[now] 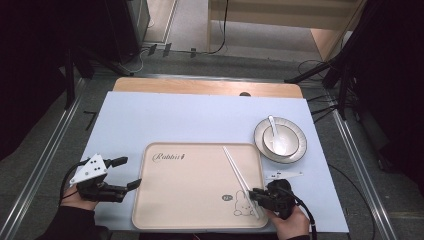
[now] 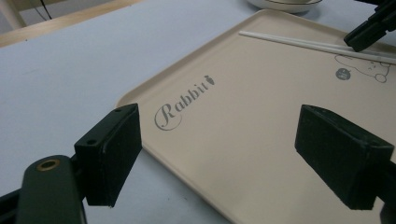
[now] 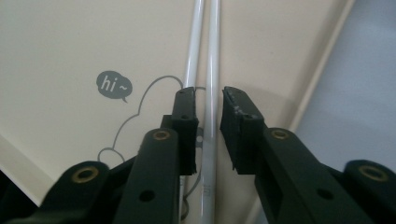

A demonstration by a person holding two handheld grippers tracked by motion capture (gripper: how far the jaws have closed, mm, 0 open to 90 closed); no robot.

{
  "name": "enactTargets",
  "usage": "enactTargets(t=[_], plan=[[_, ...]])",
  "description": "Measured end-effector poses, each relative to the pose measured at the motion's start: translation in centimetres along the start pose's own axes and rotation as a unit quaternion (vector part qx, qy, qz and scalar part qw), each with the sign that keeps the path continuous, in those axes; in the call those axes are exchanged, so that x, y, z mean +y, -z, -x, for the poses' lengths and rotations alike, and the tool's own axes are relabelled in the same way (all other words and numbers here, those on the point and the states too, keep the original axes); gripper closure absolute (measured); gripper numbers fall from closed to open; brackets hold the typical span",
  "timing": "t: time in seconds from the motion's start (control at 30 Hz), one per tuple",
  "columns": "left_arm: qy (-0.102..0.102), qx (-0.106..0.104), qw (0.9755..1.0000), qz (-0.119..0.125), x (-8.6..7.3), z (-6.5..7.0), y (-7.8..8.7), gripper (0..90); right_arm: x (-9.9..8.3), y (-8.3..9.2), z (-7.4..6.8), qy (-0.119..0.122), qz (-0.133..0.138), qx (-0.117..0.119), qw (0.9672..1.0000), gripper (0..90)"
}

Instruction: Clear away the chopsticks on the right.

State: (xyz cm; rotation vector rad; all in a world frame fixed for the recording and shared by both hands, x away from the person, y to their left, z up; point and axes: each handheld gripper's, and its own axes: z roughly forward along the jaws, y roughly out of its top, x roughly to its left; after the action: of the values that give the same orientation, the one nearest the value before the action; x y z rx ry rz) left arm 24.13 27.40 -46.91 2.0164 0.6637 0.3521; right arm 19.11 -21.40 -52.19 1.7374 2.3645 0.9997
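Observation:
A beige tray (image 1: 190, 195) printed with "Rabbit" and a rabbit drawing lies at the table's near side. Two white chopsticks (image 1: 237, 170) lie side by side on its right part, running from the far edge toward me. My right gripper (image 1: 255, 196) is low over their near ends, open only a little. In the right gripper view one chopstick (image 3: 214, 56) runs between the jaws of this gripper (image 3: 208, 93) with a thin gap on each side, and the other passes under the left jaw. My left gripper (image 1: 129, 172) stands wide open at the tray's left edge, nothing between its jaws (image 2: 219, 149).
A white bowl (image 1: 292, 142) with a dark rim stands beyond the tray's right corner, a white spoon (image 1: 273, 128) in it. A small flat white item (image 1: 284, 175) lies right of the tray. The table carries a pale blue sheet (image 1: 175, 120), and a metal rail runs along each side.

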Motion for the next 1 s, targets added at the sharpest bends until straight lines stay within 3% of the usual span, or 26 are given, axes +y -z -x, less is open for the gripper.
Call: enactTargets(t=[0.23, 0.3, 0.37, 0.43, 0.5, 0.63, 1.0], plan=[[0.002, 0.0, 1.0, -0.001, 0.0, 0.0, 0.0, 15.2, 0.8, 1.3, 0.3, 0.018, 0.016, 0.021, 0.9995, 60.4], [0.002, 0.0, 1.0, -0.002, 0.0, 0.0, 0.0, 15.2, 1.1, 1.5, 0.4, 0.034, 0.024, 0.032, 0.9986, 50.4], [0.001, -0.001, 1.0, -0.002, 0.0, 0.0, -0.1, 15.2, 1.5, 1.4, 0.5, 0.062, 0.029, 0.057, 0.996, 45.9], [0.002, -0.001, 1.0, -0.002, 0.0, 0.0, 0.0, 15.2, 2.1, 1.3, 0.6, 0.075, 0.022, 0.071, 0.9944, 39.7], [0.001, 0.0, 1.0, -0.003, -0.1, -0.1, 0.0, 15.2, 2.9, 1.3, 0.7, 0.108, 0.015, 0.078, 0.991, 37.8], [0.003, 0.0, 1.0, -0.003, -0.1, -0.1, -0.1, 15.2, 4.1, 1.4, 1.5, 0.128, 0.021, 0.103, 0.9862, 34.2], [0.001, -0.003, 1.0, -0.003, -0.1, -0.1, -0.1, 15.2, 6.1, 1.8, 4.3, 0.211, 0.023, 0.106, 0.9715, 29.0]])
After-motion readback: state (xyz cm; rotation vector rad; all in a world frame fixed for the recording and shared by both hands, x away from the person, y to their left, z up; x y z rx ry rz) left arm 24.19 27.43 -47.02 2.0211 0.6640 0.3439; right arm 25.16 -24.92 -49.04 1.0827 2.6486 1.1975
